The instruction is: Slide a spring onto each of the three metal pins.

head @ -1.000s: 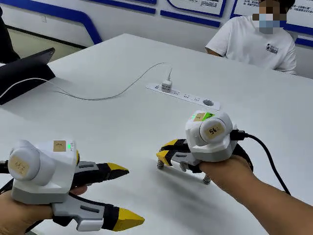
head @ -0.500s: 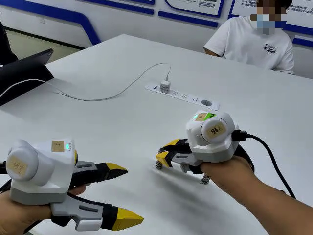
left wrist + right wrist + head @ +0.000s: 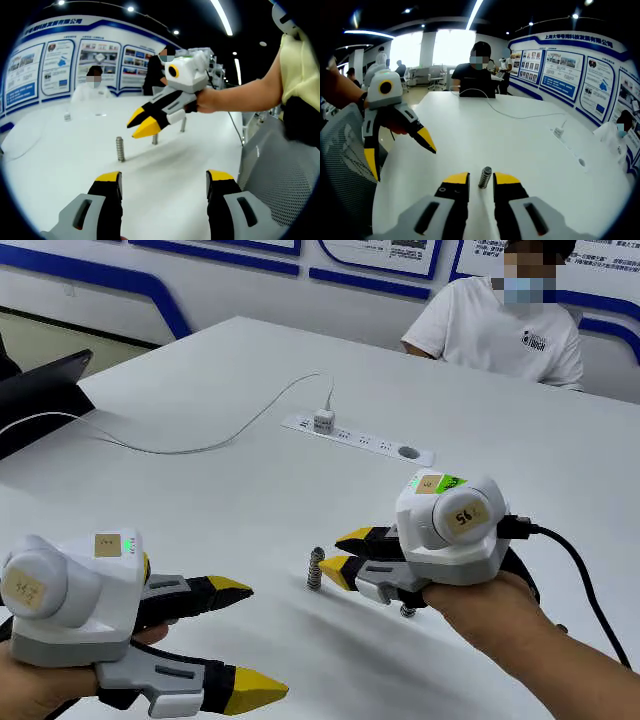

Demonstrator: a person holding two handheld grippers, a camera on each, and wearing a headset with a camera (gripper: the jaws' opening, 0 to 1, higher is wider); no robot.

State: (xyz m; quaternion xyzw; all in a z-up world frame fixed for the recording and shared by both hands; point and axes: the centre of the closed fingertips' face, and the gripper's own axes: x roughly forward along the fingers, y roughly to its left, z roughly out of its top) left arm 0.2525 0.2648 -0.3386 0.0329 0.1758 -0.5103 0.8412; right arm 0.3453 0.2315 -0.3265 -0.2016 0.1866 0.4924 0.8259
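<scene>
The right gripper (image 3: 345,551) has its jaws parted by only a narrow gap and clamps nothing. Just ahead of its tips stands the nearest pin (image 3: 315,568), upright on the white table (image 3: 250,470), with a spring (image 3: 485,176) already coiled round its shaft. In the right gripper view that coil sits in line with the gap between the jaws. The left gripper (image 3: 164,176) is spread wide and empty, and all three pins lie well ahead of its tips, with the nearest pin closest to them. The second pin (image 3: 154,139) and third pin (image 3: 183,124) stand under and behind the right gripper's nose, and are too small to tell whether they are dressed. The spring is probably very light, thin-wired and soft along its length, so a hard squeeze could kink it or make it jump away. Its round steel turns likely slip against smooth jaw tips. It is best pinched gently across the coil, near mid-height, keeping its bore open and in line with the shaft. The pin looks stiff but slender, so a sideways knock from a jaw could topple it.
</scene>
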